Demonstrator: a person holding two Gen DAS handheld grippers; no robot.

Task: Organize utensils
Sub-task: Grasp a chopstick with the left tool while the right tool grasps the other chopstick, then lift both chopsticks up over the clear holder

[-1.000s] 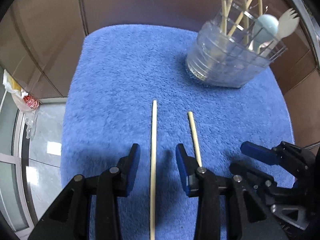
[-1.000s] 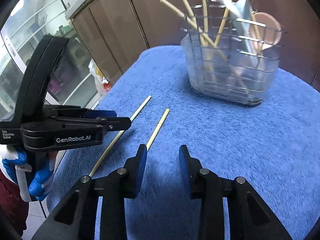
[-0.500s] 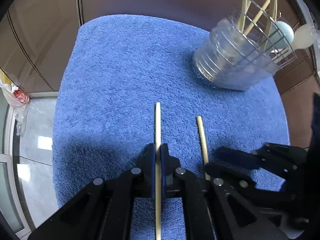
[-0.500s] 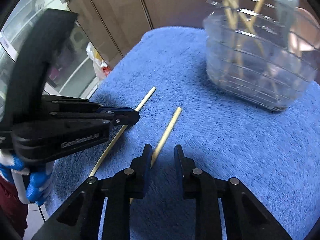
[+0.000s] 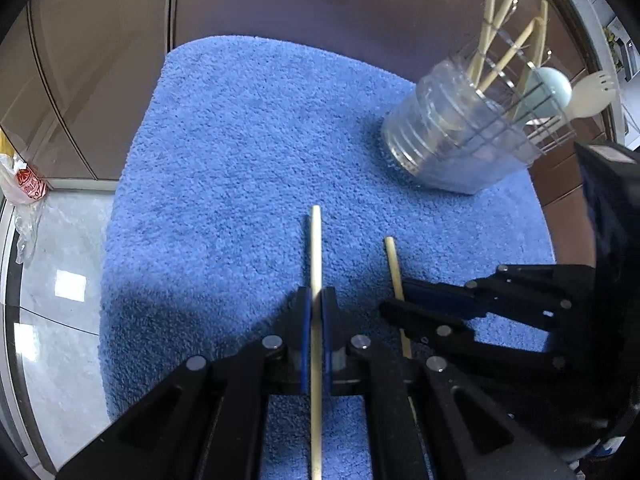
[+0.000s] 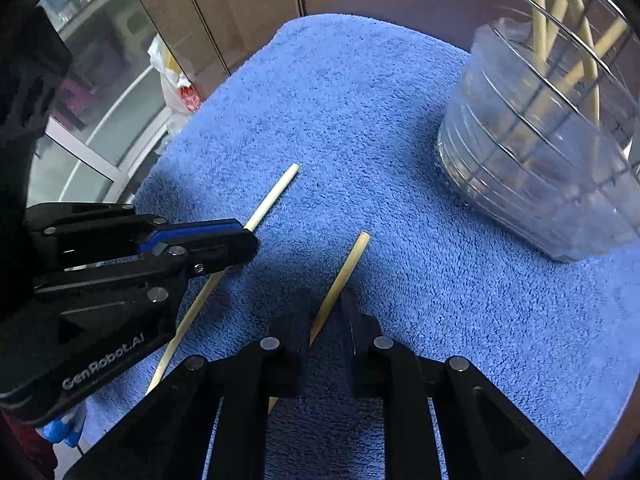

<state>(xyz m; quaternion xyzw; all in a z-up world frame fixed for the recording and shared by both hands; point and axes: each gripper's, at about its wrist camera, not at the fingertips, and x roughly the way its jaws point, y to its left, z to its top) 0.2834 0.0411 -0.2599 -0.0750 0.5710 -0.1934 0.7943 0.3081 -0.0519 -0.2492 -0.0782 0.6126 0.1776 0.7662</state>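
Left wrist view: left gripper (image 5: 316, 312), open a second ago, now clamps the left chopstick (image 5: 316, 248). Right gripper (image 6: 326, 312), jaws just closing, straddles the right chopstick (image 6: 348, 264). Both point toward the blue towel's (image 5: 240, 140) far edge.

- The left chopstick (image 5: 316, 256) runs off the left wrist view's bottom edge.
- The right chopstick (image 6: 346, 268) has its near end hidden under the right gripper (image 6: 325, 316); whether the pads touch it is unclear.
- The holder (image 6: 532, 184) is blurred and cut by the right edge; its contents are indistinct.
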